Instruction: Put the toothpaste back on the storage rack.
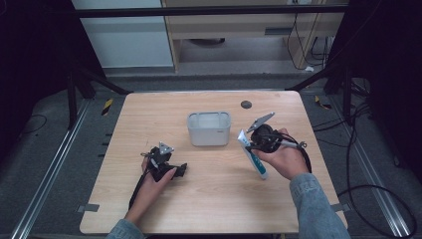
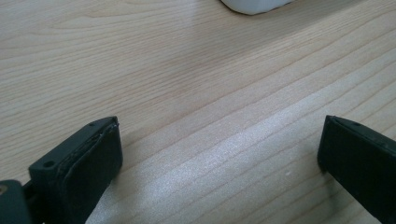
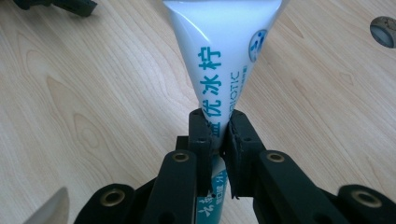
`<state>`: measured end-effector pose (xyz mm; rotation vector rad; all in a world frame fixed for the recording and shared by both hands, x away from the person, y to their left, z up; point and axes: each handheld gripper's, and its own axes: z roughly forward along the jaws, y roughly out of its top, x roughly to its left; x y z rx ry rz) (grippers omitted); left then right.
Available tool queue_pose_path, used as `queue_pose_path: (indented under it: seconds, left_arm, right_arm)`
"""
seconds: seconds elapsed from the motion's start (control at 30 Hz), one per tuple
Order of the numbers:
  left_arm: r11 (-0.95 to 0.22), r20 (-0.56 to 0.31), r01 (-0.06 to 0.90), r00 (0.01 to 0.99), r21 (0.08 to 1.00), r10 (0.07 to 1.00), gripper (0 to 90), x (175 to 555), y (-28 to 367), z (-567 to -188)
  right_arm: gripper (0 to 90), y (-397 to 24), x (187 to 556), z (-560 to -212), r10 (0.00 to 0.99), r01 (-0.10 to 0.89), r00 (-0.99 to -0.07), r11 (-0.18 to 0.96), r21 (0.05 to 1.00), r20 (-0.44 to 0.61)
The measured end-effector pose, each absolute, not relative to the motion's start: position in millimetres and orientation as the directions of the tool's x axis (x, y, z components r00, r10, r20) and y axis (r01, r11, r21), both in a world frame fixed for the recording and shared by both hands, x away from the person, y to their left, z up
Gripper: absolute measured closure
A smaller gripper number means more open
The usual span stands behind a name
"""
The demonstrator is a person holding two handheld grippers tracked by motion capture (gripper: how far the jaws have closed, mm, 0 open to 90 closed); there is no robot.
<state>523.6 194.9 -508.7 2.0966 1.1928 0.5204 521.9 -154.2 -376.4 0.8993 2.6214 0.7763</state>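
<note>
A: How far along does this look?

B: The pick-up is done, I'd say. The right tongs (image 3: 218, 135) are clamped on a white squeeze tube with teal lettering (image 3: 219, 60), pinching it across its flat body, and in the high view the tube (image 1: 253, 155) hangs at a slant right of centre, its cap end down and, as far as I can tell, just off the pale wooden surface (image 1: 214, 199).

A: And what is left?

B: Probably carrying it to the white, rounded plastic tub (image 1: 209, 128), which stands at the middle of the frame, just left of the tube. Nothing seems to be in it yet, though its inside is hard to read.

A: The other hand?

B: The left tongs (image 2: 219, 154) stand wide apart over bare wood, at lower left of the high view, holding nothing.

A: Counts?

B: One tube, one tub, two tongs, and one small dark round disc (image 1: 246, 104) near the far edge.
</note>
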Motion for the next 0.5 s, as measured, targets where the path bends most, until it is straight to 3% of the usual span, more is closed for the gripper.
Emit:
queue_pose_path:
  seconds: [0.5]
  left_arm:
    - [-0.362, 0.016, 0.6, 0.503, 0.713, 0.864, 0.0, 523.6, 194.7, -508.8]
  right_arm:
    - [83.2, -165.9, 517.4, -358.6, 0.654, 0.483, -0.753, 0.622, 0.616, -0.07]
